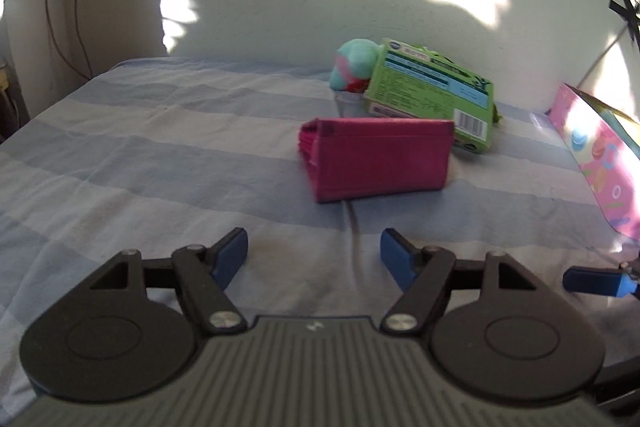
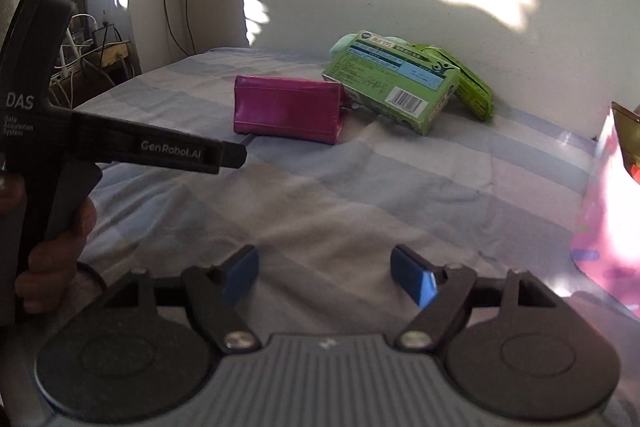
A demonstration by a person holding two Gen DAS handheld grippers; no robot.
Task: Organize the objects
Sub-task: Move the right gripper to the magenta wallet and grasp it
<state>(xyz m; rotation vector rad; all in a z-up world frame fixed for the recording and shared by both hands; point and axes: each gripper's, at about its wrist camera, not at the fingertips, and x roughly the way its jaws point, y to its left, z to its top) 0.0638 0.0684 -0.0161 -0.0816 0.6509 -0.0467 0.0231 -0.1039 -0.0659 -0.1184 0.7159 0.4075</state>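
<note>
Left gripper (image 1: 313,253) and right gripper (image 2: 325,273) are both hovering over the striped sheet (image 1: 140,155) with jaws spread wide and gripping nothing, while the magenta wallet (image 1: 378,159) is lying at twelve o'clock, well apart, touching the green box (image 1: 430,95) behind it.

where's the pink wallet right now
The pink wallet lies on the striped bedsheet ahead of both open tools, just in front of the green box near the wall.
</note>
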